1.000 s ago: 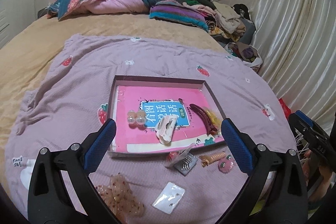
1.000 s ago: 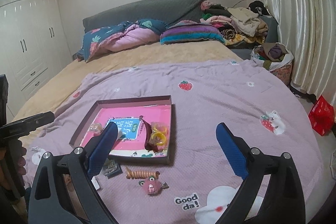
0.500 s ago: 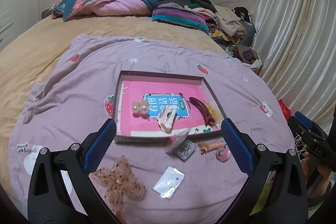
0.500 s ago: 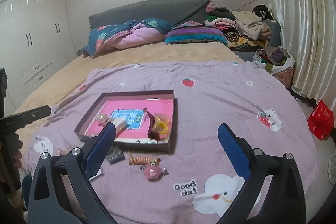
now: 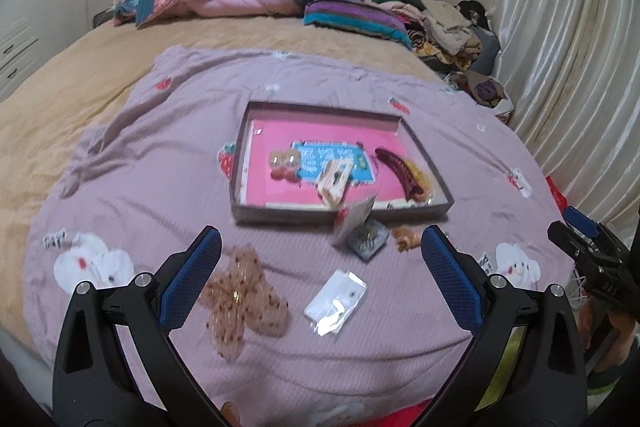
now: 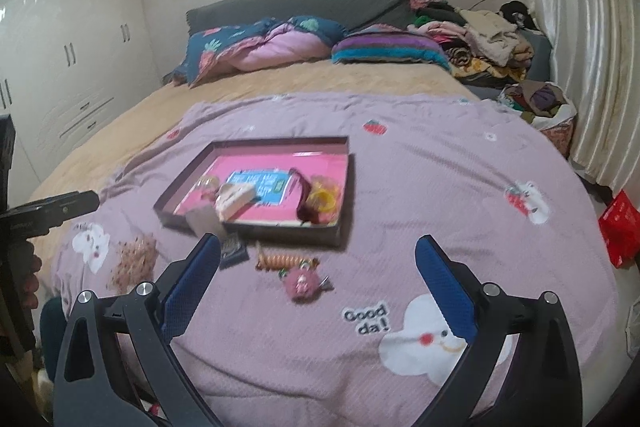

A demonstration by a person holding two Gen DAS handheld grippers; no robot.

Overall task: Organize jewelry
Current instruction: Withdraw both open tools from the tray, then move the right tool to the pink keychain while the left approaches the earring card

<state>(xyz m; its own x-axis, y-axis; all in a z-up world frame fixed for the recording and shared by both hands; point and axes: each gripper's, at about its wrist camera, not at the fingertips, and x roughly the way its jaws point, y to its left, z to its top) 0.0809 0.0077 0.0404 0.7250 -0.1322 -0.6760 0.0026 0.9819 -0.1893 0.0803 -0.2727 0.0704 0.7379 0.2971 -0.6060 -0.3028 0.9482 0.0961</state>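
Both the left hand-held gripper [image 5: 320, 259] and the right hand-held gripper [image 6: 318, 263] hover wide open and empty above the lilac strawberry-print blanket [image 6: 440, 187]. The shallow dark-rimmed tray with a pink floor [image 5: 280, 215] holds several hair clips, while a sheer brown dotted bow [image 5: 244, 303] and a small clear plastic packet [image 5: 336, 301] lie on the blanket in front of it.

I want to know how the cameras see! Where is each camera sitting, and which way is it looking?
Left wrist: sits on the left gripper, looks across the bed at the tray; its open blue fingers and the right gripper show.
Right wrist: sits on the right gripper, looks the same way; the left gripper and a hand show.
Both see the tray, purple blanket and spiral hair tie.
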